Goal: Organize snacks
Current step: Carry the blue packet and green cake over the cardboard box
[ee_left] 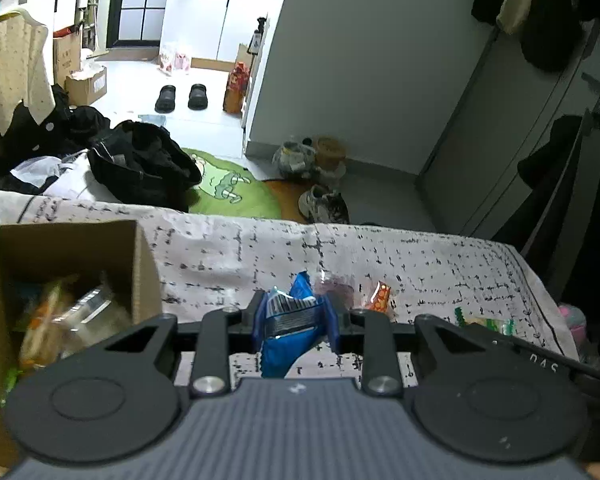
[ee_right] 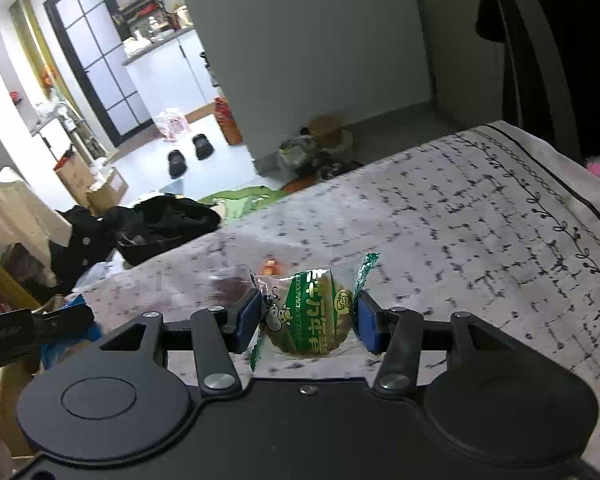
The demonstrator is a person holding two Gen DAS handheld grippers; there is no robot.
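Cardboard box (ee_left: 140,264) blocks near left, top open, snacks inside. Bed (ee_left: 228,252) centre mostly bare, passable. Orange packet (ee_left: 380,296) and dark clear-wrapped snack (ee_left: 336,286) lie mid-bed. Black clothes pile (ee_left: 140,168) crowds far left edge. Right side of bed open.

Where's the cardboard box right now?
In the left wrist view, the cardboard box stands open at the left edge on the patterned cloth, left of the left gripper, with snacks inside.

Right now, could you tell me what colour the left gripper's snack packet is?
Blue snack packet, with a silvery panel; clearest from the left wrist.
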